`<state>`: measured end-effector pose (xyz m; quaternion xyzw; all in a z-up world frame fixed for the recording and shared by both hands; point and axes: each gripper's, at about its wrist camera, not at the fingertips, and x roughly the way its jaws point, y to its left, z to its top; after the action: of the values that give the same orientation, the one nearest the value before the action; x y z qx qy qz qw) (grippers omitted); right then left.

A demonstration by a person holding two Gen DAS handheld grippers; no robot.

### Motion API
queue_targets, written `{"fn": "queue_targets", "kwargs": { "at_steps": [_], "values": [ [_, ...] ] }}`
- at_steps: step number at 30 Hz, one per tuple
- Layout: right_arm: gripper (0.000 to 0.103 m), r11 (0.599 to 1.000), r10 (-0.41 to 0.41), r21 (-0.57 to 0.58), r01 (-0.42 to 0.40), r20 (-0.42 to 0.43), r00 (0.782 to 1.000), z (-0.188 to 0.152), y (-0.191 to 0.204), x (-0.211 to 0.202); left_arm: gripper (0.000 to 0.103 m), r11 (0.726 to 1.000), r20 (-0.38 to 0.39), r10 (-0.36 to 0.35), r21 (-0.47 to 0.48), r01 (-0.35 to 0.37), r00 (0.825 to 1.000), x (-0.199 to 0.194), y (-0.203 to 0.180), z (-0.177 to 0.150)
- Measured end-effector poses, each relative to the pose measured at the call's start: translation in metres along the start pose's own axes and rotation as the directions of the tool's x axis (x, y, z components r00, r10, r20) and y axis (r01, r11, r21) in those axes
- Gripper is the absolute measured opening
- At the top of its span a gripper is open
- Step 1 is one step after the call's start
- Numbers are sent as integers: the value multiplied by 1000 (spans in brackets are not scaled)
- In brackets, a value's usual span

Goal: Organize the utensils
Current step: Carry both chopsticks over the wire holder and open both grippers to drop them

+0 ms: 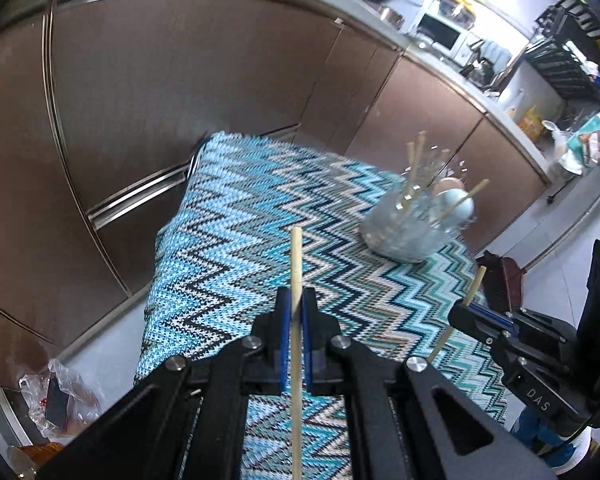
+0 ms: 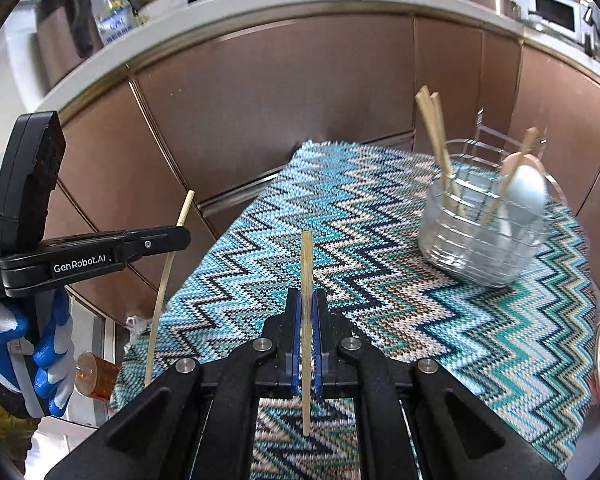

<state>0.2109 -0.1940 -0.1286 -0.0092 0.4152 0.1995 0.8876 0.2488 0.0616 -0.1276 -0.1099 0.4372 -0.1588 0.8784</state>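
My left gripper [image 1: 295,304] is shut on a wooden chopstick [image 1: 296,264] held upright above the zigzag cloth. My right gripper [image 2: 307,304] is shut on a second wooden chopstick [image 2: 307,264], also upright. Each gripper shows in the other's view: the right one [image 1: 466,312] at the right, the left one [image 2: 180,236] at the left, each with its chopstick. A clear glass holder [image 2: 480,240] stands far right on the cloth, with several chopsticks [image 2: 436,136] and a pale blue spoon [image 2: 526,192] in it. It also shows in the left wrist view [image 1: 404,232].
The blue, white and black zigzag cloth [image 2: 380,280] covers a narrow table. Brown cabinet doors [image 2: 260,100] stand behind it under a counter with a bottle [image 2: 114,12] and appliances. An orange jar [image 2: 96,376] sits on the floor at the left.
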Motion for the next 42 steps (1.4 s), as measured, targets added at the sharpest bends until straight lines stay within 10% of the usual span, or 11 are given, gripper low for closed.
{"fn": "queue_targets", "kwargs": {
  "at_steps": [14,23,36,42],
  "values": [
    [5,999,-52,-1,53,210,976,9,-6,-98,5,994,130,-75,94,63,989,-56,-65,9],
    [5,996,-85,11,88,373,924,40,-24,-148,5,980,267,-183,126,154,946,-71,-110,51],
    [5,994,-105,33,104,566,817,103,-84,-143,5,982,540,-188,128,141,820,-20,-173,128],
    [5,993,-105,21,112,560,822,126,-113,-107,5,988,641,-139,136,66,755,20,-192,142]
  ]
}}
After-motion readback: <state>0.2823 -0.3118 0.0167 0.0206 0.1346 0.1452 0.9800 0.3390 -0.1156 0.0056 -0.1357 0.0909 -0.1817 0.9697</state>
